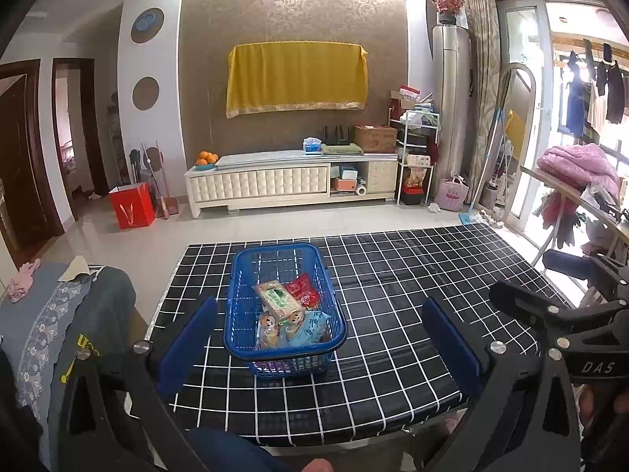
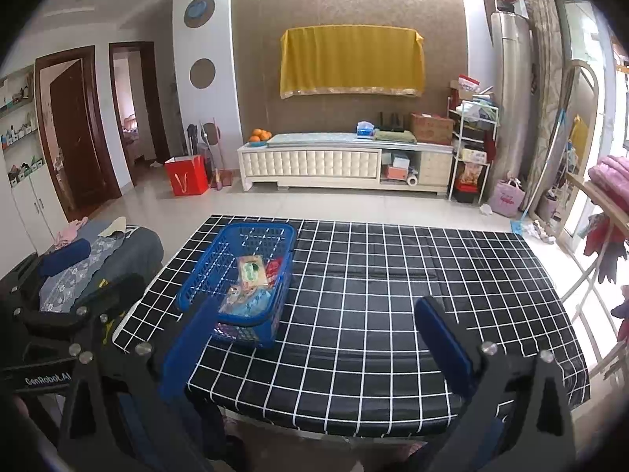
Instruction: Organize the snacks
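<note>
Snack packets point(image 1: 289, 314) are seen gathered in a blue basket point(image 1: 251, 275) near the bench's point(image 1: 393, 295) left edge; both hand-held grippers, left point(image 1: 320, 338) and right point(image 2: 314, 342), are held spread and empty, seemingly task complete.

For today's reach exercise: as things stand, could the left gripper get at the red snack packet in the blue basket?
Probably yes. The left gripper is open, facing the blue basket, and the red snack packet lies uncovered on top, with nothing between.
</note>
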Motion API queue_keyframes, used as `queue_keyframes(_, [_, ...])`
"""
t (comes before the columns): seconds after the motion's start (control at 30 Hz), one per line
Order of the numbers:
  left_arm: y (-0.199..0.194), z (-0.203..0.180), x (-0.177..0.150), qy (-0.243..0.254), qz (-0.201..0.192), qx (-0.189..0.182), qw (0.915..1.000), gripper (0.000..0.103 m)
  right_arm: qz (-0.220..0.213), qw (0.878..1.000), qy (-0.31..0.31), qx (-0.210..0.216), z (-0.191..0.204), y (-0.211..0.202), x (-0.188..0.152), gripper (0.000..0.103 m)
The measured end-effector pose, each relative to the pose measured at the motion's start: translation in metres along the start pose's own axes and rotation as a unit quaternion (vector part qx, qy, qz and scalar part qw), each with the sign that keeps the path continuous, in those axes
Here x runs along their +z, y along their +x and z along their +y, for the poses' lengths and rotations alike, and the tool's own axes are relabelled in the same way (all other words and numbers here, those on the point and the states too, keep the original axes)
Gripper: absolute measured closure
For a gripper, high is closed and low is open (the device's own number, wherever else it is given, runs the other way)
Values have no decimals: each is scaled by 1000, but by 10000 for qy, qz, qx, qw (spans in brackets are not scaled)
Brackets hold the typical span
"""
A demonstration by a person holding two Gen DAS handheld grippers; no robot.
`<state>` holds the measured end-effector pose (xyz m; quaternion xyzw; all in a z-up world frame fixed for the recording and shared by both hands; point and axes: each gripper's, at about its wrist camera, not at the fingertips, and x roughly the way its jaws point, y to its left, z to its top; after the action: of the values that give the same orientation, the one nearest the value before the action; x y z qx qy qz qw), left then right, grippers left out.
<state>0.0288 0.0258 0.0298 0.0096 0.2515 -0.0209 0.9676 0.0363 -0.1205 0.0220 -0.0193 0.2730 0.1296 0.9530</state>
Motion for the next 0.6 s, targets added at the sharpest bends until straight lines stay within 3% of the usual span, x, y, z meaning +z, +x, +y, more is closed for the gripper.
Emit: queue_keyframes(0.6, [-8, 1, 1, -114, -52, -51, 9999, 0, -74, 10000, 59, -12, -1, -5, 1, 1])
